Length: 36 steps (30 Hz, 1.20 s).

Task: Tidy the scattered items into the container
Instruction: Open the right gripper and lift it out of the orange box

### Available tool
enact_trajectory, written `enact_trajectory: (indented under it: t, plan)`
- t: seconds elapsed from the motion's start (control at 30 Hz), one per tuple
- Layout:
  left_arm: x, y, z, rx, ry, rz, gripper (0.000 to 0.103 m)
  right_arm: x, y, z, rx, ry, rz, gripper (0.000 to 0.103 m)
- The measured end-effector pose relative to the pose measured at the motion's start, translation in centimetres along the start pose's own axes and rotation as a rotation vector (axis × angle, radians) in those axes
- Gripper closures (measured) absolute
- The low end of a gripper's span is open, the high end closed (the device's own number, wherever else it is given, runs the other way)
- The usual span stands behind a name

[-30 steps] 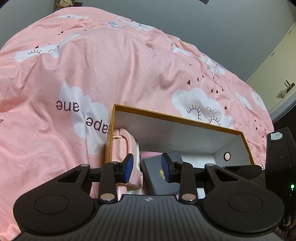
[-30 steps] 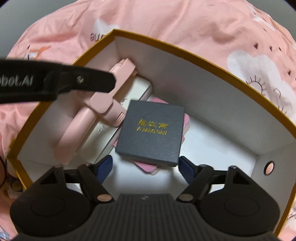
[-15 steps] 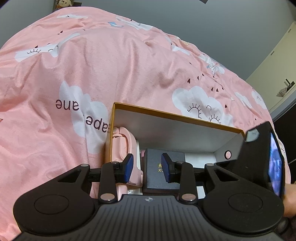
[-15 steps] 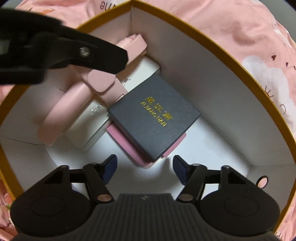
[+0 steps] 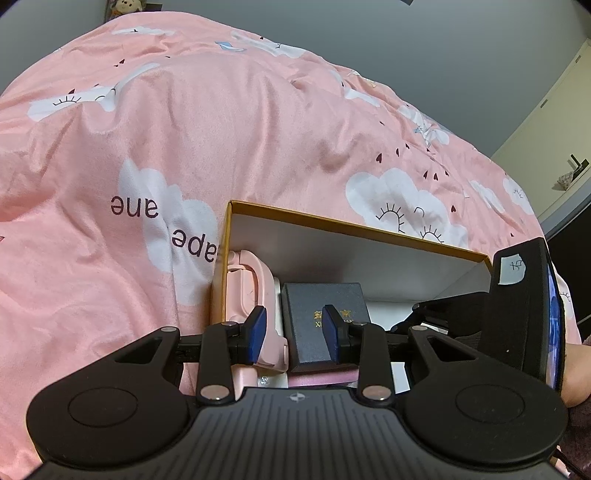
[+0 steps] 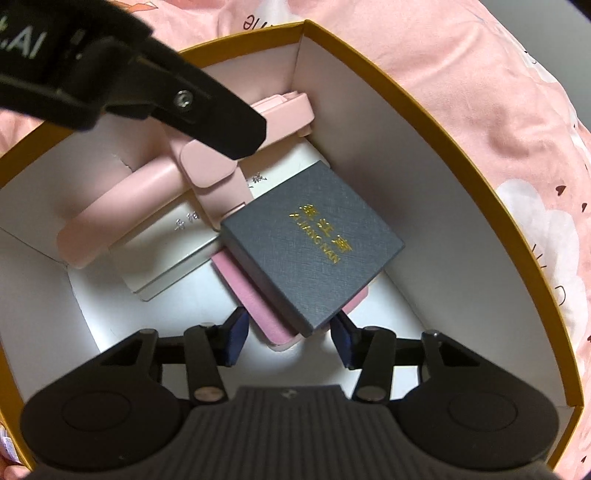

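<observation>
Two claws under my hands, one container, four items inside; listing near to far.

1. Right gripper (image 6: 286, 338): pointing down into the box, jaws closing, blue pads apart. A corner of the grey box and the pink pad under it lies between the pads; no pad pressing that I can see.
2. Left gripper (image 5: 294, 330): pads partly apart, nothing clamped (the grey box shows in the gap but lies further back, inside the container). From the right wrist view its black finger hangs over the pink stand.
3. Container (image 6: 436, 122): yellow-rimmed box, white inside, sitting on the bed.
4. Pink pad (image 6: 255, 295): flat on the container floor, bottom of the stack.
5. Grey box (image 6: 314, 240): gold lettering on lid, lying on the pink pad, turned diagonal, approx. centre of the container.
6. White box (image 6: 173, 254): beside the grey box, partly under the pink stand.
7. Pink stand (image 6: 122, 199): folding type, laid across the white box toward the far corner.
8. Duvet (image 5: 221, 129): pink w/ white clouds, all round the container.
9. Soft toy (image 5: 127, 5): far end, at the wall.
</observation>
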State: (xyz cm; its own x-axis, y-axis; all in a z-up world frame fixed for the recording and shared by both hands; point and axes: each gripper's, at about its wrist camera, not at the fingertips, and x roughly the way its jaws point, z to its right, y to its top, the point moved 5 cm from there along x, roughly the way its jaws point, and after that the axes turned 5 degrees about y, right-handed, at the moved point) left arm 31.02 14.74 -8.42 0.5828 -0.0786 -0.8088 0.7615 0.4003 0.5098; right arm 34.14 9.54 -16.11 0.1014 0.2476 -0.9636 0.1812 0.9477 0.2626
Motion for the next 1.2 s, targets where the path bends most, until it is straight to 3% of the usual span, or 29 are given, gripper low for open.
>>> enact_trajectory:
  t: [0.27, 0.4, 0.77, 0.87, 1.0, 1.2]
  plan:
    - [-1.3, -1.0, 0.9, -0.008, 0.036, 0.057, 0.066, -1.6, -0.2, -0.8, 0.046, 0.004, 0.025, 0.046]
    - [-2.6, -2.0, 1.3, -0.042, 0.028, 0.088, 0.057, -2.5, -0.4, -1.4, 0.036, -0.015, 0.063, 0.046]
    - [-6.8, -5.2, 0.5, -0.105, 0.069, 0.163, 0.055, -4.7, -2.0, -2.8, 0.102, -0.057, 0.086, 0.042]
    - [-7.9, -5.9, 0.9, -0.094, 0.055, 0.179, 0.05, -6.5, -4.6, -2.9, 0.136, -0.097, 0.135, 0.036]
    - [-9.5, -7.0, 1.9, -0.054, 0.052, 0.208, 0.045, -9.3, -5.6, -2.6, 0.241, -0.144, 0.225, 0.032]
    - [-11.5, -8.7, 3.2, 0.003, 0.075, 0.269, 0.039, -12.6, -7.3, -2.4, 0.369, -0.184, 0.369, 0.031]
